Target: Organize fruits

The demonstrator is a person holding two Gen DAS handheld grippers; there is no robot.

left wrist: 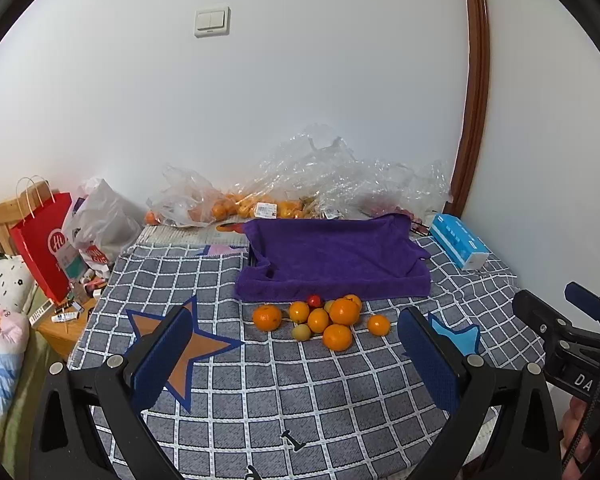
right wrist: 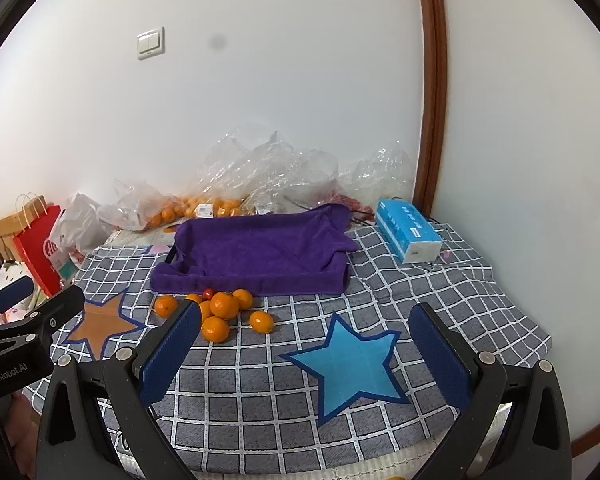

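Two handheld grippers hover above a grey checked cloth [left wrist: 300, 392] spread over a table, both with their blue-padded jaws spread wide and nothing between them. Seen from the left wrist, the left gripper [left wrist: 298, 354] faces a loose cluster of oranges [left wrist: 344, 311], with one small red fruit [left wrist: 314, 301] and a pale greenish one [left wrist: 301, 332] among them, lying at 12 o'clock just ahead of its fingers, apart from the pads. The pile sits against the near edge of a tray draped in a purple towel [left wrist: 332, 256]. From the right wrist, the right gripper [right wrist: 306, 354] hangs over a blue star [right wrist: 350, 364] printed on the cloth, with the fruit at about 11 o'clock, partly behind its left pad. A blue tissue pack [right wrist: 410, 230] lies at 1 o'clock, clear plastic bags [right wrist: 268, 168] holding more oranges line the wall beyond the tray, and a red paper bag [left wrist: 44, 240] stands at 9 o'clock.
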